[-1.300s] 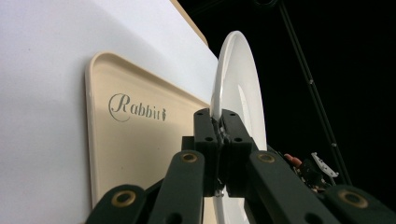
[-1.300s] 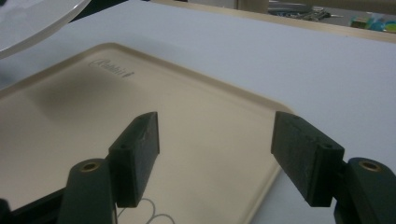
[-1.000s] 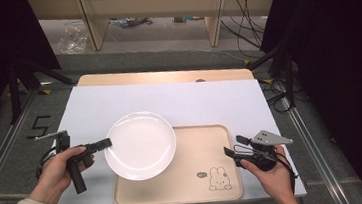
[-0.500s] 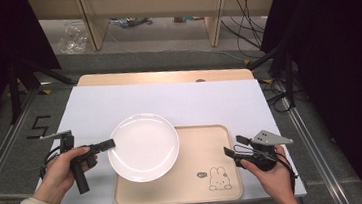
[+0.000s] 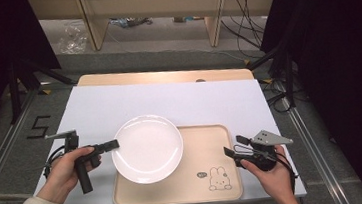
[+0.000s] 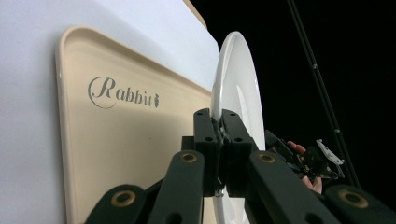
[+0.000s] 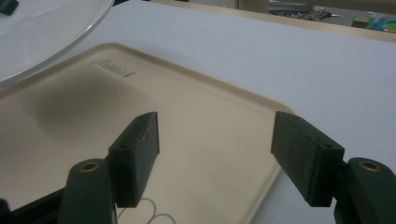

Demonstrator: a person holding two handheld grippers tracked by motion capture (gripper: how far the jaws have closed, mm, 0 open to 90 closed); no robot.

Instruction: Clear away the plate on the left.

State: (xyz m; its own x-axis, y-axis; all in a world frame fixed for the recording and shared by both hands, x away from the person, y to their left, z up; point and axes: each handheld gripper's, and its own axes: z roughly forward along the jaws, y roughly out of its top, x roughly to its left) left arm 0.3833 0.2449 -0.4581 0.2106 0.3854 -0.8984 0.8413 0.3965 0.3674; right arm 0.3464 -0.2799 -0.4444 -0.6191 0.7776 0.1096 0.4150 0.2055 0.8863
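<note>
Plate [image 5: 147,148]: the left gripper [image 5: 109,146] has its jaws clamped on the plate's left rim, low in the middle-left of the high view, holding it over the left part of the tray [image 5: 209,152]; the left gripper view shows the pinch on the thin edge. The right gripper [image 5: 232,147] waits at the lower right beside the tray, jaws spread wide and empty. The hold is only on a narrow lip, so the plate could likely slip or tilt from the pads and knock against the tray. "Rabbit" [image 6: 122,93] is written on the tray, with a rabbit drawing [image 5: 218,178] near its lower right corner.
</note>
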